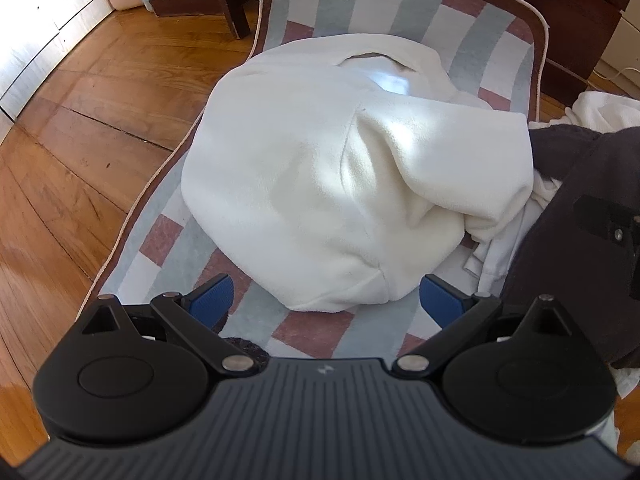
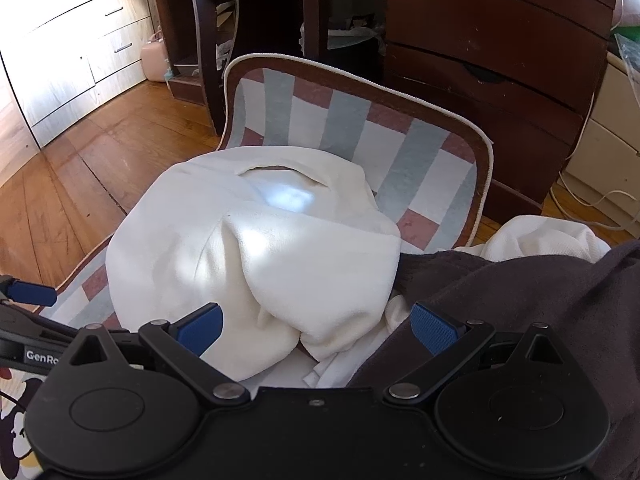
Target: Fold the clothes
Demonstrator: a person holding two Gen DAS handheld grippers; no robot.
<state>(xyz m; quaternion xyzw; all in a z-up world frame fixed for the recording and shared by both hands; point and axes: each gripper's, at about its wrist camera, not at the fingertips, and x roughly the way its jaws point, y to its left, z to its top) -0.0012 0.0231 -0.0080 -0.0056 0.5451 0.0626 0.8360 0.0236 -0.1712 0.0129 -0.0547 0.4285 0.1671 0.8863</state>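
A cream fleece garment [image 1: 320,184] lies half-folded on the striped grey, white and rose rug [image 1: 400,8] over the wooden floor [image 1: 80,120], beside a dark brown cloth heap [image 2: 520,300]. Its loose folded-over sleeve could slide open if only one layer is caught. The left gripper [image 1: 326,300] straddles the near hem, the right gripper [image 2: 318,326] the sleeve end; both jaws are wide apart, holding nothing.
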